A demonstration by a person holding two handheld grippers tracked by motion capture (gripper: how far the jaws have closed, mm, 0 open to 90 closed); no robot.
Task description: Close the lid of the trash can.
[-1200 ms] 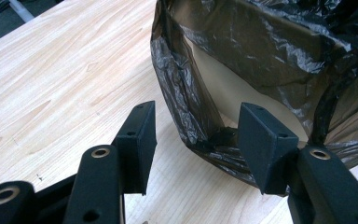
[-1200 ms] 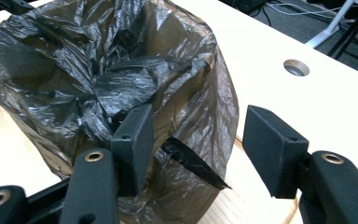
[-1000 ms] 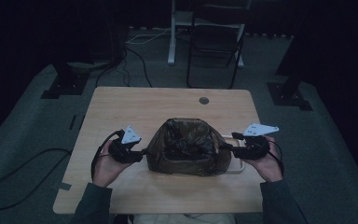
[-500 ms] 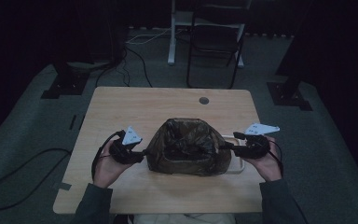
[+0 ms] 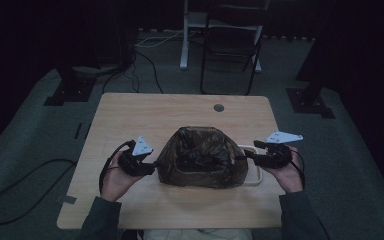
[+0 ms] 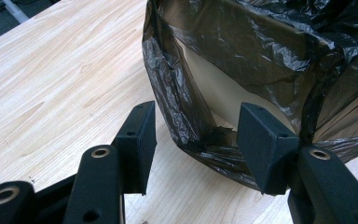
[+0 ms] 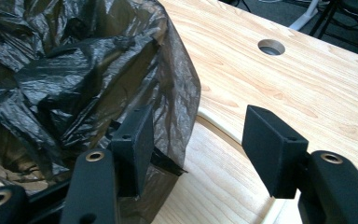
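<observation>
A dark bag [image 5: 200,157] lines a pale bin [image 5: 252,170] at the middle of the worktop [image 5: 145,112]. Left tongs [image 6: 193,140] stand apart around the bag's lower edge, not pressing it. Right tongs [image 7: 196,135] gape beside the bag's other side.

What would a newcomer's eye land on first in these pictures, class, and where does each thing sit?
First comes the crumpled dark plastic bag draped over a pale bin, at the middle of the wooden table. Next come the left gripper and right gripper, one at each side of the bag with jaws open. A round hole sits near the table's far edge.
</observation>
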